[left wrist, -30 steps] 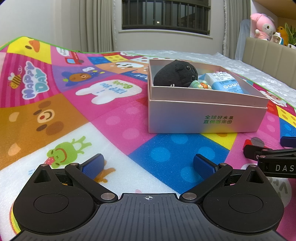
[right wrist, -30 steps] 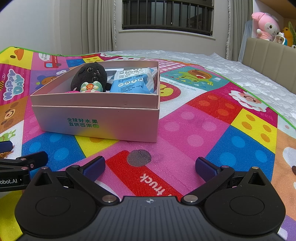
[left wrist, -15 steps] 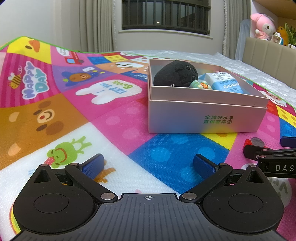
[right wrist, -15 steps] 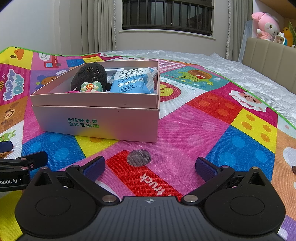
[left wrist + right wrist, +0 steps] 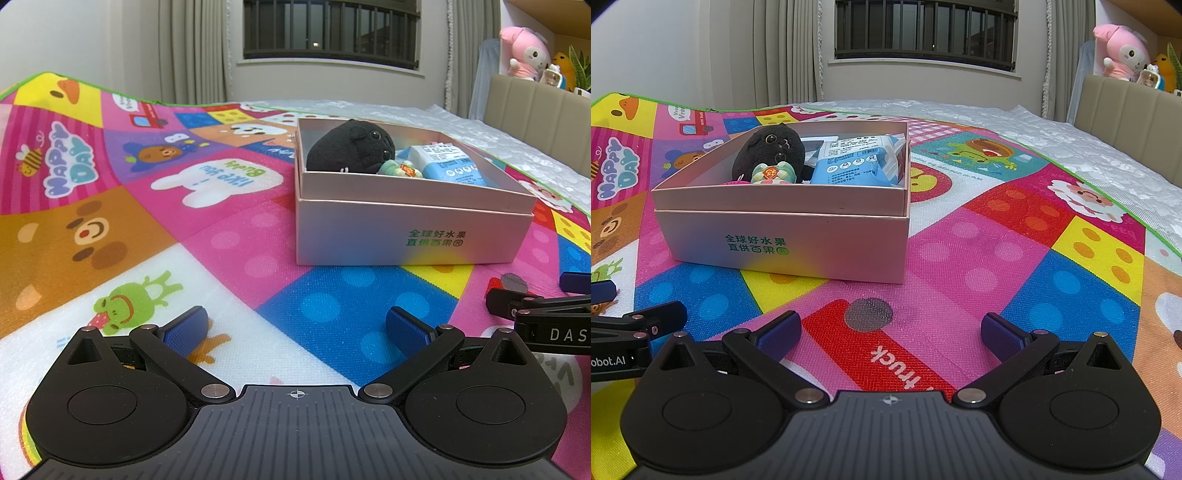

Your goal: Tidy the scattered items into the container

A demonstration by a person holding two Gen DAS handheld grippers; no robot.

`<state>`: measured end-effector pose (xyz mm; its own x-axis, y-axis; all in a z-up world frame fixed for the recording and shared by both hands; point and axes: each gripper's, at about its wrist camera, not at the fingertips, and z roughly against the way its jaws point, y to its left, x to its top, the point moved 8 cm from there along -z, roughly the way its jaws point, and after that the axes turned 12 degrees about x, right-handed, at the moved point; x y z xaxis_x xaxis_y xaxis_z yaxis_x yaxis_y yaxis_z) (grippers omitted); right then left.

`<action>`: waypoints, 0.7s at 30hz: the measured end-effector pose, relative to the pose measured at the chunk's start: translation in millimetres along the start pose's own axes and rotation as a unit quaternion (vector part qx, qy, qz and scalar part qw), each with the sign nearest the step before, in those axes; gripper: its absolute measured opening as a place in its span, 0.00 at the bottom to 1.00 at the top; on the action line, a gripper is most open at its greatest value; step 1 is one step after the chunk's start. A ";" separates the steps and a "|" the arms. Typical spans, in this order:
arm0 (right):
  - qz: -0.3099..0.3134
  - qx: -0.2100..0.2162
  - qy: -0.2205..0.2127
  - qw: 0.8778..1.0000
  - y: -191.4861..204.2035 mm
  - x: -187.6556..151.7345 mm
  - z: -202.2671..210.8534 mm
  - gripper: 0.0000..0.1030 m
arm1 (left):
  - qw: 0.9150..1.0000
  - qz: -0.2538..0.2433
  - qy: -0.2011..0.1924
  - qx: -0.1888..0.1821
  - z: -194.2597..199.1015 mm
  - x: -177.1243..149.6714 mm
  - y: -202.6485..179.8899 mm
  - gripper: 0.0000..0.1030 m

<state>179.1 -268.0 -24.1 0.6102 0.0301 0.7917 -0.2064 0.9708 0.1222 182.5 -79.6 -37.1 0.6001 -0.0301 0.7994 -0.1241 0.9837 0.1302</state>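
Risk, judged: nothing loose visible on play mat (image 5: 221,236), so task looks done; further reach could nudge light box (image 5: 410,236) or catch its rim, spilling contents.

Left gripper (image 5: 295,328): jaws spread wide, empty, low over mat; box ahead and right, well apart.

Right gripper (image 5: 890,332): jaws spread wide, empty; box ahead and left. Inside: black plush (image 5: 770,155), small figurine (image 5: 772,173), blue packet (image 5: 849,166).

Pink box (image 5: 790,243) sits on play mat (image 5: 997,236), far left of right gripper (image 5: 890,332), jaws wide apart, empty. Inside: black plush (image 5: 772,151) w/ small figurine (image 5: 772,173), blue packet (image 5: 849,166).
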 end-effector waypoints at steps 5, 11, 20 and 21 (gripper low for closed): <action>0.000 0.000 0.000 1.000 0.0 0.0 0.0 1.00 | 1.000 0.000 0.000 0.000 0.1 0.0 -0.1 1.00; 0.000 0.000 0.000 1.000 0.0 0.0 -0.1 1.00 | 1.000 0.001 -0.001 0.000 -0.3 0.0 -0.2 1.00; 0.000 0.000 0.000 1.000 0.0 -0.1 -0.2 1.00 | 1.000 -0.008 -0.002 0.007 1.1 -3.4 -2.6 1.00; 0.000 0.000 0.000 1.000 0.1 -0.1 -0.2 1.00 | 1.000 -0.012 -0.003 0.010 1.8 -3.8 -3.5 1.00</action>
<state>179.2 -267.9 -24.3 0.6104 0.0308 0.7915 -0.2065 0.9709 0.1214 179.3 -83.3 -39.5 0.5982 -0.0543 0.7995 -0.1266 0.9788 0.1611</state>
